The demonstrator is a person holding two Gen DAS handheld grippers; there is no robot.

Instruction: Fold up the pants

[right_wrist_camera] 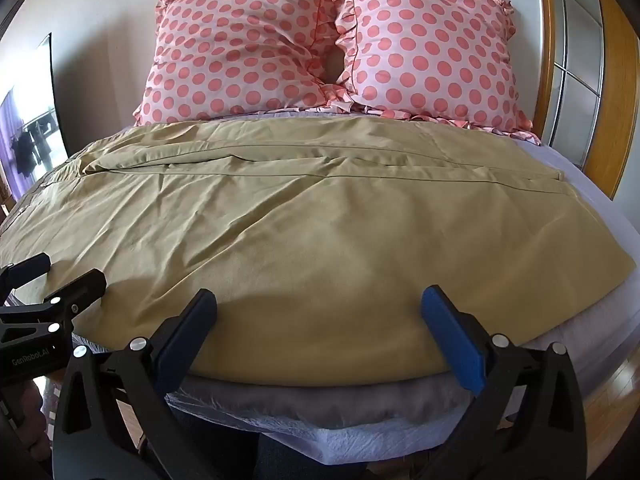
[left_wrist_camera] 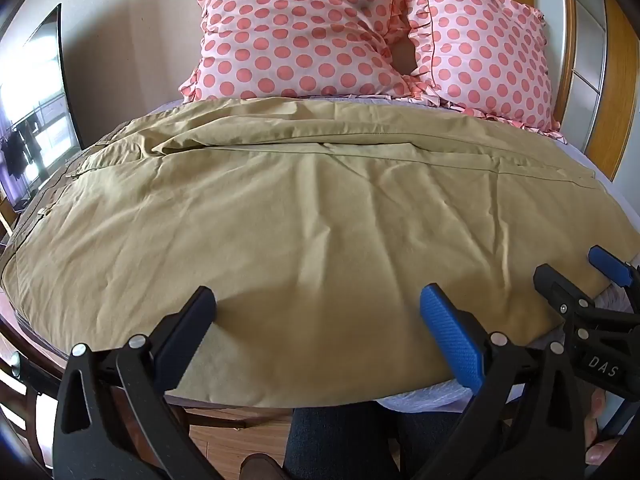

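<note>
Khaki pants (left_wrist_camera: 304, 216) lie spread flat across the bed, waistband at the left, legs running to the right; they show the same way in the right wrist view (right_wrist_camera: 320, 224). My left gripper (left_wrist_camera: 318, 300) is open, its fingers just above the near edge of the pants, holding nothing. My right gripper (right_wrist_camera: 320, 300) is open over the near edge farther right, empty. Each gripper shows in the other's view: the right one (left_wrist_camera: 576, 272) at the right, the left one (right_wrist_camera: 60, 276) at the left.
Two pink polka-dot pillows (left_wrist_camera: 296, 36) (right_wrist_camera: 432, 52) lean against the wall behind the pants. A lilac bedsheet (right_wrist_camera: 600, 208) covers the bed. A wooden door frame (right_wrist_camera: 616, 120) stands at the right, a dark screen (left_wrist_camera: 40, 112) at the left. The person's legs (left_wrist_camera: 340, 440) are below.
</note>
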